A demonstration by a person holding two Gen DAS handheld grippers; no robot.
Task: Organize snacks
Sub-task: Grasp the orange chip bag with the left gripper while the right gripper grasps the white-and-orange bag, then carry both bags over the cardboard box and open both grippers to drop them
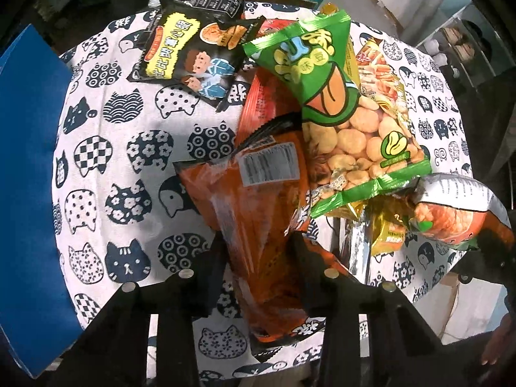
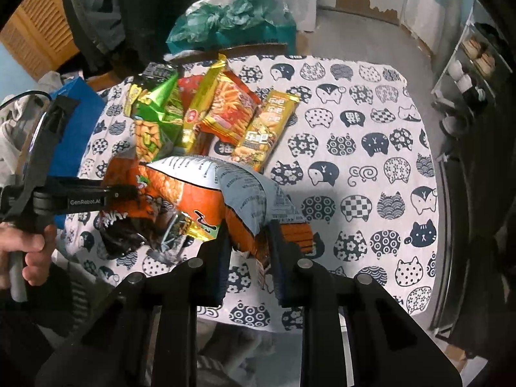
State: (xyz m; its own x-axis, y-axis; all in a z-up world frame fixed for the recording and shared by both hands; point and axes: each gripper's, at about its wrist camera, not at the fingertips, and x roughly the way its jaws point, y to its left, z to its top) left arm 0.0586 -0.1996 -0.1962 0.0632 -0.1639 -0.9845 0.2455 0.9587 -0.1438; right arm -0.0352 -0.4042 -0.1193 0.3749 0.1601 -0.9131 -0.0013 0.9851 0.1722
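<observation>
My left gripper (image 1: 258, 245) is shut on a long orange snack packet (image 1: 258, 213) with a barcode label, held over the cat-print table. My right gripper (image 2: 250, 235) is shut on an orange and silver snack bag (image 2: 206, 190); that bag shows at the right edge of the left wrist view (image 1: 451, 213). A green bean-snack bag (image 1: 342, 109) lies on top of the pile, also in the right wrist view (image 2: 154, 119). A black cartoon packet (image 1: 193, 54) lies at the far side. A red-yellow stick-snack bag (image 2: 229, 109) and a gold bar packet (image 2: 264, 129) lie beyond my right gripper.
The round table wears a white cat-print cloth (image 2: 354, 161). A blue box (image 1: 29, 167) stands at its left edge. A teal carton with plastic bags (image 2: 232, 22) sits behind the table. A shelf with jars (image 2: 467, 74) stands at the right. The other handle and hand (image 2: 29, 235) are at left.
</observation>
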